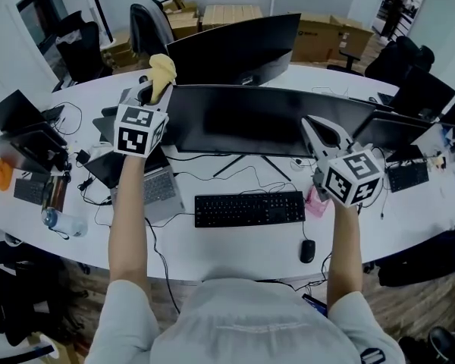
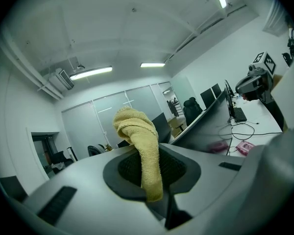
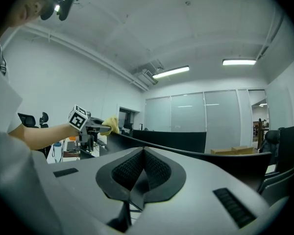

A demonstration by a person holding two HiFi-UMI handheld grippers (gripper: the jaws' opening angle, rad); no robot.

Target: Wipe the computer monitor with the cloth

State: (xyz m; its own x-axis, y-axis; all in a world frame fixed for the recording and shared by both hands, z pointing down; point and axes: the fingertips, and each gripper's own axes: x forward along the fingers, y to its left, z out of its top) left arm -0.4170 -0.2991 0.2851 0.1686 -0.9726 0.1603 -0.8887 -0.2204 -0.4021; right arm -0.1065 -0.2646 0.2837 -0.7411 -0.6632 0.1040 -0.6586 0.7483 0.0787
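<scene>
The left tongs [image 1: 149, 91] clamp a yellow terry cloth [image 1: 163, 70] at the top-left corner of the wide black monitor [image 1: 258, 120]. The right tongs [image 1: 317, 130] are shut and empty. Wiping looks barely begun.

No legible text in any view.

Cubes on the left gripper [image 1: 153, 91] and right gripper [image 1: 309, 123]: black-and-white square codes only, no letters or digits.

Far side, cardboard box [image 1: 318, 40]: a small dark mark on its face, possibly print, too small to read.

Desk, black keyboard [image 1: 249, 208]: key legends not resolved from the head view. Both gripper views: no print made out.
</scene>
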